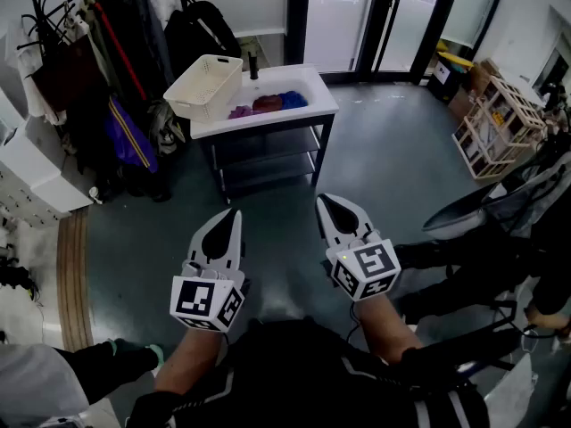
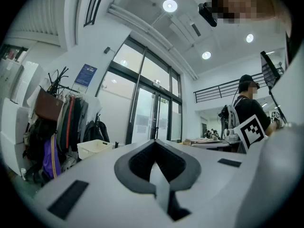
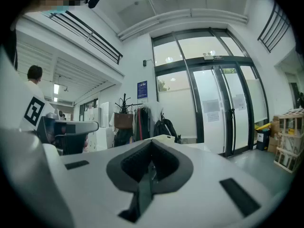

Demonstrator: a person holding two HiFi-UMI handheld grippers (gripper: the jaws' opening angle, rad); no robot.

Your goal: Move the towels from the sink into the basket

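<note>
In the head view a white sink [image 1: 314, 88] on a dark metal stand is far ahead, holding purple, red and blue towels [image 1: 267, 103]. A cream slatted basket [image 1: 204, 86] rests tilted on the sink's left end. My left gripper [image 1: 234, 212] and right gripper [image 1: 324, 201] are held low and close to my body, well short of the sink, both pointing level toward it. Each has its jaws together with nothing between them. The basket [image 2: 95, 147] shows small beyond the left gripper [image 2: 154, 141]. The right gripper [image 3: 152, 144] blocks the sink in its view.
A coat rack with jackets and bags [image 1: 107, 52] stands left of the sink. Glass doors [image 1: 375, 16] lie behind it. Wooden crates [image 1: 495, 119] sit at the right. A chair [image 1: 500, 212] and a seated person's legs [image 1: 464, 275] are close on my right. Grey floor separates me from the sink.
</note>
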